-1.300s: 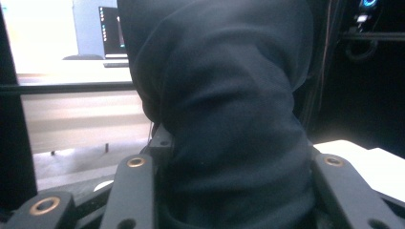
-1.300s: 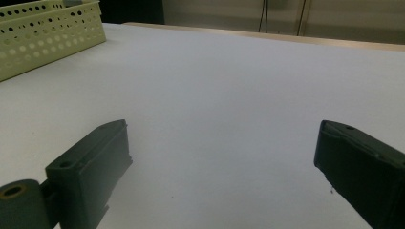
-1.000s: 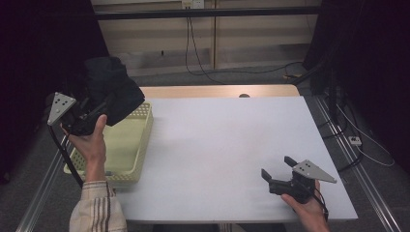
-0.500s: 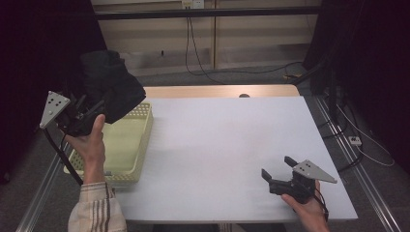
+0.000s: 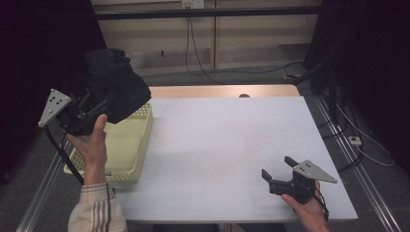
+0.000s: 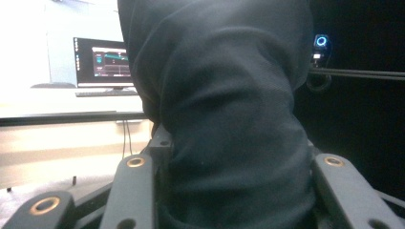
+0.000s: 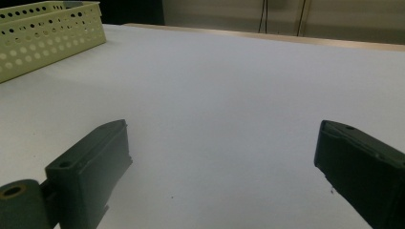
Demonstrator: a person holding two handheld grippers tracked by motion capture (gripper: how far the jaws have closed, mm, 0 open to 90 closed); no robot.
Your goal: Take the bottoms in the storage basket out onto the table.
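— Left gripper (image 5: 94,112): clamped on a bundle of black cloth (image 5: 113,89), raised above the basket (image 5: 126,145). Cloth bunched thick between the jaws in the left gripper view (image 6: 224,119), bulging past both sides.

— Why so high?

— Probably to lift the whole bundle free of the basket rim before carrying it over. Hanging clear, touching nothing below, as far as can be told.

— Right gripper (image 5: 280,174)?

— Resting low near the front right corner of the table (image 5: 232,140), jaws wide apart, nothing between them. Pointed across the bare surface toward the basket (image 7: 47,33). Likely waiting to take a corner of the cloth once laid down.

— Surface?

— White, matt, flat; wooden strip along the far edge. Basket pale yellow, perforated, sitting at the left edge, partly overhanging.

— Room?

— Dim. Cables trailing on the floor behind, a metal rail on each side of the table. A lit monitor (image 6: 102,62) on a desk beyond, seen past the cloth.
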